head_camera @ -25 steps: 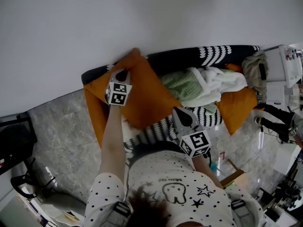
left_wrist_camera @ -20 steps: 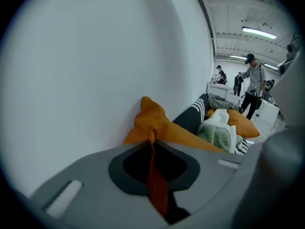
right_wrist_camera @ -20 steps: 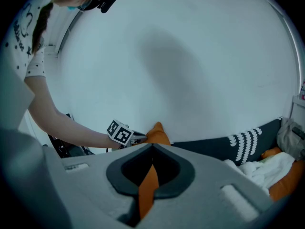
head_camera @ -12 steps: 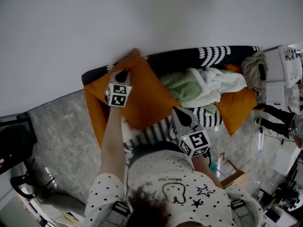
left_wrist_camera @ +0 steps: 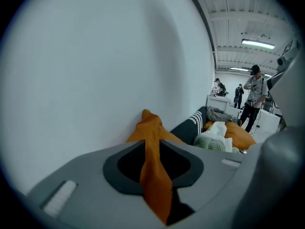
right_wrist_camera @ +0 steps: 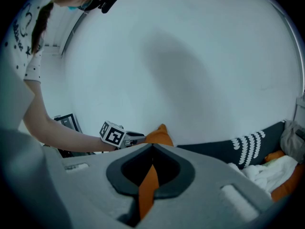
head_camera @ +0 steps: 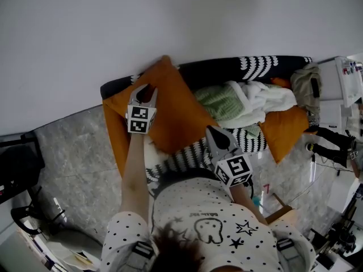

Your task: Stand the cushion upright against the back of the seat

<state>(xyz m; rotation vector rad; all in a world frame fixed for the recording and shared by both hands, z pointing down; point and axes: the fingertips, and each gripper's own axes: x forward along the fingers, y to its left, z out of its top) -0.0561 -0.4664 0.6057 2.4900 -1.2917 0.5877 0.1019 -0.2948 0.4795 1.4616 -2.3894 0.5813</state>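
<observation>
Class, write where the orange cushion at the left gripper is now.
In the head view, the orange cushion leans at the left end of the dark sofa backrest, by the white wall, left of the green and white blankets.

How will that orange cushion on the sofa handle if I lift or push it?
Probably floppy: the orange cushion pinches to a thin fold in the right tongs. Likely light for its bulk, being plump stuffed fabric. It might slump or tip forward, since it stands tall, propped against the sofa back.
</observation>
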